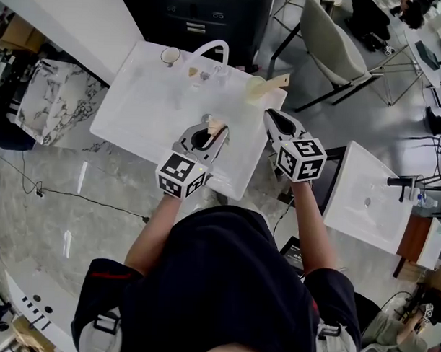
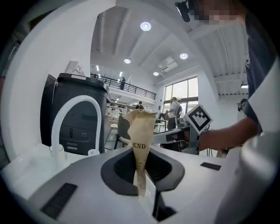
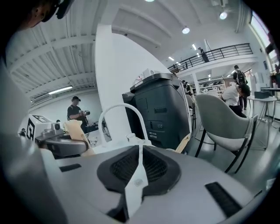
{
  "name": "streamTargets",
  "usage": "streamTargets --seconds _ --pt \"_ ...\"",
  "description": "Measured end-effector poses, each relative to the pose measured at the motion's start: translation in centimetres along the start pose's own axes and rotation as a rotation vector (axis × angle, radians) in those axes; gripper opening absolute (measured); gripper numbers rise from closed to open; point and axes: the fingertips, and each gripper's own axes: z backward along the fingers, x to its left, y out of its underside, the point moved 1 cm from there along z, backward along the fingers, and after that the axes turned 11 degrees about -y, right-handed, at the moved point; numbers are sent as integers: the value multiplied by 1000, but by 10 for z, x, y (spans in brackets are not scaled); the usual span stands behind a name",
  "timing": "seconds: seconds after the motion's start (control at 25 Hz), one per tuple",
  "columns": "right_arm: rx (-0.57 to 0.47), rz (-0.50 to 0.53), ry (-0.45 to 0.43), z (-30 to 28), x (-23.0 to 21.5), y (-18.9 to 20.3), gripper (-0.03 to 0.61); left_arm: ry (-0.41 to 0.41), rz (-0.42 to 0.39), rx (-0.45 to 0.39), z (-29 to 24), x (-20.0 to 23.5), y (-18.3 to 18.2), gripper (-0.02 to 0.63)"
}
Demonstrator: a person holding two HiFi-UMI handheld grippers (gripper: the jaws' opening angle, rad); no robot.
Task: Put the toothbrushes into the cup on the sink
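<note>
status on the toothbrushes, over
Left gripper shut on a paper-wrapped toothbrush above the sink. Right gripper shut, empty. Another wrapped toothbrush already stands in the cup. Nothing blocks the cup.

Dark short-sleeved shirt; grey left hand-held gripper and right hand-held gripper bear black-and-white marker cubes.

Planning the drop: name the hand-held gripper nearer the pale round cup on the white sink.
Right. The right hand-held gripper is just short of the pale round cup; the left hand-held gripper is farther, to its left.
</note>
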Motion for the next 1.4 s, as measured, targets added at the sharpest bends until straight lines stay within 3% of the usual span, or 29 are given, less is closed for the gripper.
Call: streamTargets --seconds 0.6,0.96,1.4 --pt "-1 21 39 13 32 11 44 26 -9 -27 30 -1 4 35" --pt "-30 24 33 24 27 3 44 33 -34 -36 24 -15 -5 35" --pt "-34 18 -7 52 15 5 44 -16 -33 -28 19 -42 -9 35"
